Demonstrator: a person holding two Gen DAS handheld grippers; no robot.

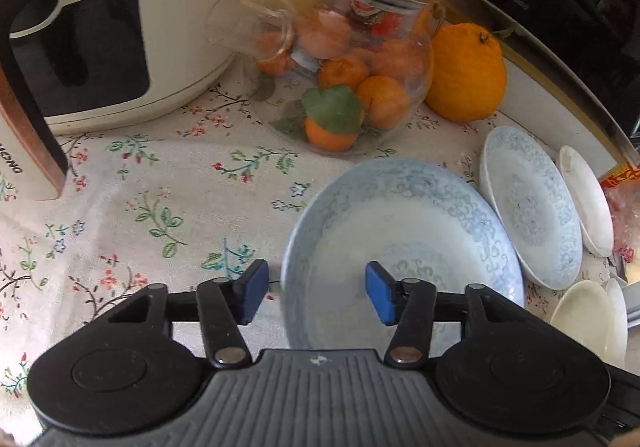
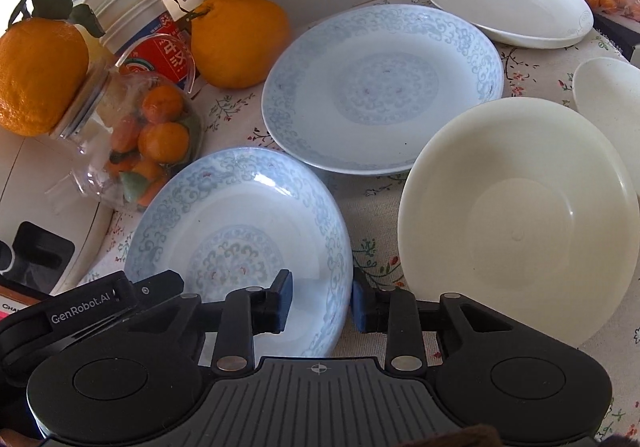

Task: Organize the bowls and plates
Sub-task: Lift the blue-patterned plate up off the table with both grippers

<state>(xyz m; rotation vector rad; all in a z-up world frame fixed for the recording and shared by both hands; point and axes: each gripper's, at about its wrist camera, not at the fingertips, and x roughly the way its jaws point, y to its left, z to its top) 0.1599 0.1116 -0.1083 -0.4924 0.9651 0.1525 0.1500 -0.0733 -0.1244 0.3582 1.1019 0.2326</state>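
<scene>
A blue-patterned bowl (image 1: 400,231) (image 2: 240,215) sits on the floral tablecloth. My left gripper (image 1: 316,293) is open, its pads straddling the bowl's near left rim. My right gripper (image 2: 322,301) is open, its pads on either side of the bowl's near right rim. A larger blue-patterned plate (image 2: 380,87) (image 1: 532,203) lies behind it. A cream bowl (image 2: 520,219) (image 1: 584,311) stands to the right, a white plate (image 2: 508,3) (image 1: 584,199) at the back right, and another cream dish (image 2: 612,107) at the far right.
A glass jar of small oranges (image 1: 352,59) (image 2: 132,127) with a big orange on top stands behind the bowl. Another big orange (image 1: 464,75) (image 2: 240,43), a white cooker (image 1: 100,27), a black Midea appliance (image 1: 568,3) and stacked paper cups (image 2: 124,7) crowd the back.
</scene>
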